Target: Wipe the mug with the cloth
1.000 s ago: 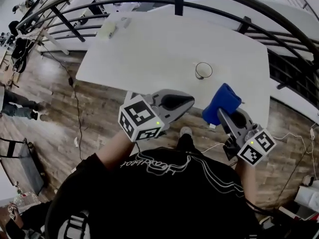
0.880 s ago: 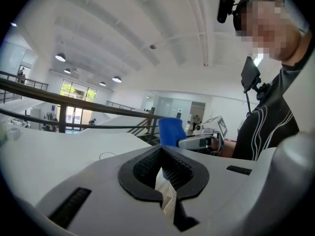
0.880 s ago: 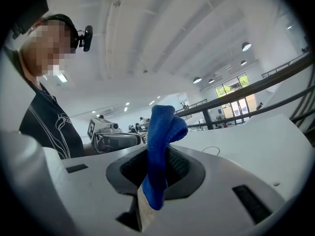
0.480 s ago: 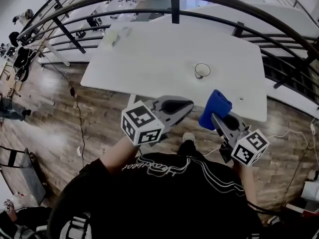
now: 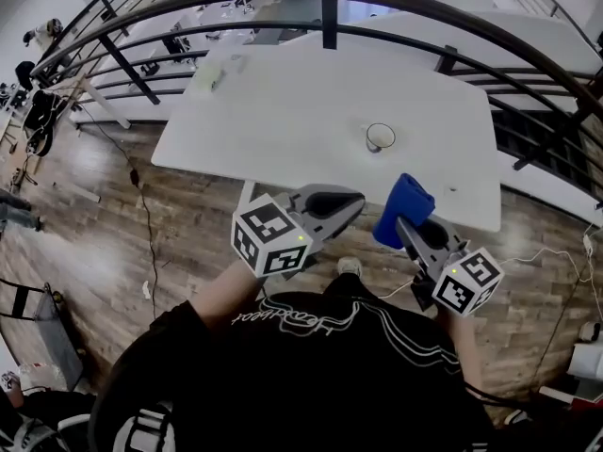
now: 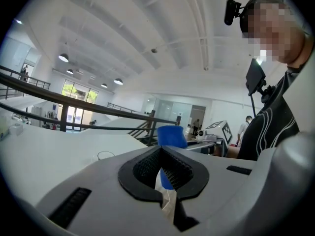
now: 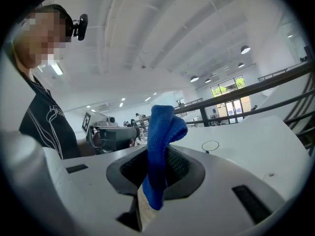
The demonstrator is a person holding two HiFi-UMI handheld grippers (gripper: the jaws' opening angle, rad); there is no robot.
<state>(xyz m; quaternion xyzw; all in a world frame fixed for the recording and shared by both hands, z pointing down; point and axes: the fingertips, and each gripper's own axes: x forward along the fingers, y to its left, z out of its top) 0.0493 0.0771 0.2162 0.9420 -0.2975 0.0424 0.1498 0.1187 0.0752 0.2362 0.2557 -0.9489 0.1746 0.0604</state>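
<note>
Mug (image 5: 382, 137) on tbl (image 5: 283, 111), well clear of edges

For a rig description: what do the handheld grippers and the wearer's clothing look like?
Grey shells on left gripper and right gripper, black pads, each with a white cube of black square markers and a green light. Worn: black top, white line print.

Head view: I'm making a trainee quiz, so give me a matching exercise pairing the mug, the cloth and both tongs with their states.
1 mug
2 cloth
3 left tongs
4 right tongs

A shut, empty
B shut on something
C standing on the table, untouched
D blue, held off the table

Pairs: 1-C, 2-D, 3-A, 4-B
</note>
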